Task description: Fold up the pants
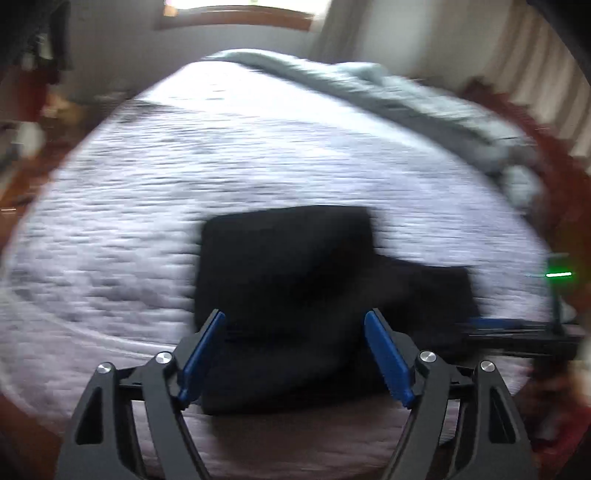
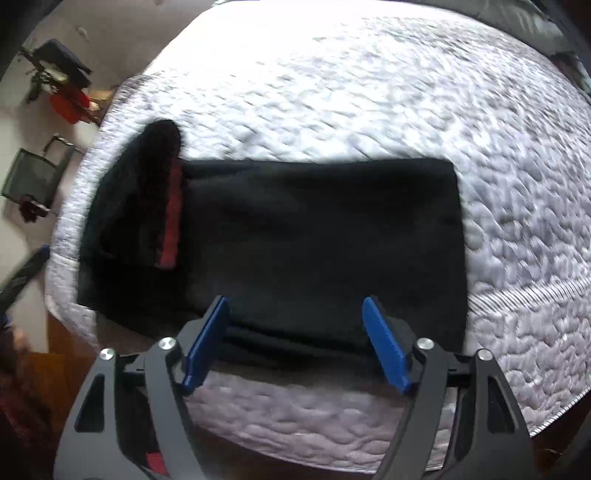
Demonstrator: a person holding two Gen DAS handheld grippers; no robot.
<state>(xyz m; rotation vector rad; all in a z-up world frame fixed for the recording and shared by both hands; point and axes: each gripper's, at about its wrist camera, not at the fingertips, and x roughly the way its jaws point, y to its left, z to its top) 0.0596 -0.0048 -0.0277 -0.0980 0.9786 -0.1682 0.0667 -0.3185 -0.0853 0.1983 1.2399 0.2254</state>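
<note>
A white quilted mattress [image 2: 369,92], stitched in a pebbled pattern, fills both views; a crumpled pale blue-grey blanket [image 1: 388,92] lies along its far side, below a wood-framed window [image 1: 236,18]. The black, soft-knit pants [image 2: 314,240] lie folded into a flat rectangle near the mattress's near edge, a red band [image 2: 171,218] showing at one end. The left gripper [image 1: 295,354] and right gripper [image 2: 295,343] both hang spread apart, blue pads empty, above the pants' near edge.

Quilted mattress [image 2: 369,92], black pants [image 2: 314,240] (folded), blanket [image 1: 369,85]
</note>
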